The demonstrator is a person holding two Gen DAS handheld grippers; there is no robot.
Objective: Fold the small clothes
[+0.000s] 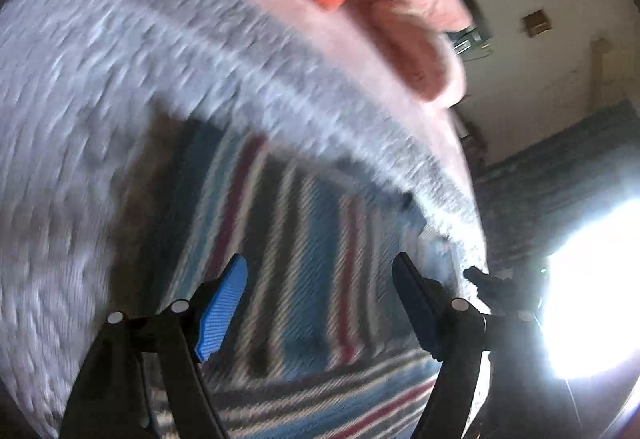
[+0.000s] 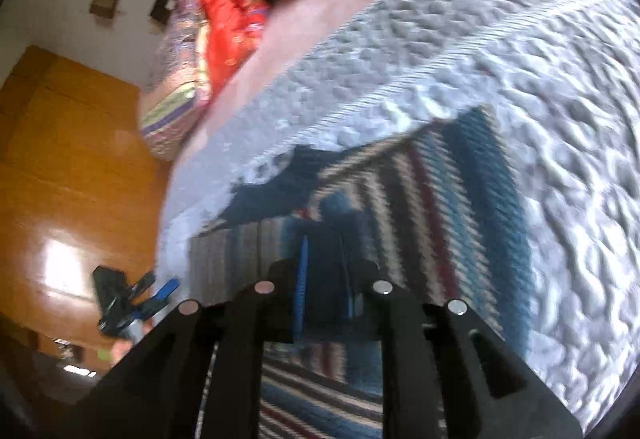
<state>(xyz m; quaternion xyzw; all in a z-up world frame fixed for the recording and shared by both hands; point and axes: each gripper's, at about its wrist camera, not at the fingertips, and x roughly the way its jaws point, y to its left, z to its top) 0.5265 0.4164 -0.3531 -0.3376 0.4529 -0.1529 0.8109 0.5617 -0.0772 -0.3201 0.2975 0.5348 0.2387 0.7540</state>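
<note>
No containers in either view. Striped garment (image 1: 304,247) lower centre of left wrist view, flat on grey textured bedspread (image 1: 80,87), a folded edge across its near part. Left gripper (image 1: 320,303) over stripes, jaws wide, nothing between, blue pad (image 1: 220,315) plain. Right gripper (image 2: 324,291) low centre of right wrist view, jaws narrow, nearly together on a fold of the garment (image 2: 432,207); actual pinch cannot be told through blur. Bedspread edge runs diagonally, pink sheet (image 2: 304,11) beyond. Pillows (image 2: 200,51), red and patterned, upper left. Wooden floor (image 2: 72,167) left of bed, open. Bedspread bare at right.
</note>
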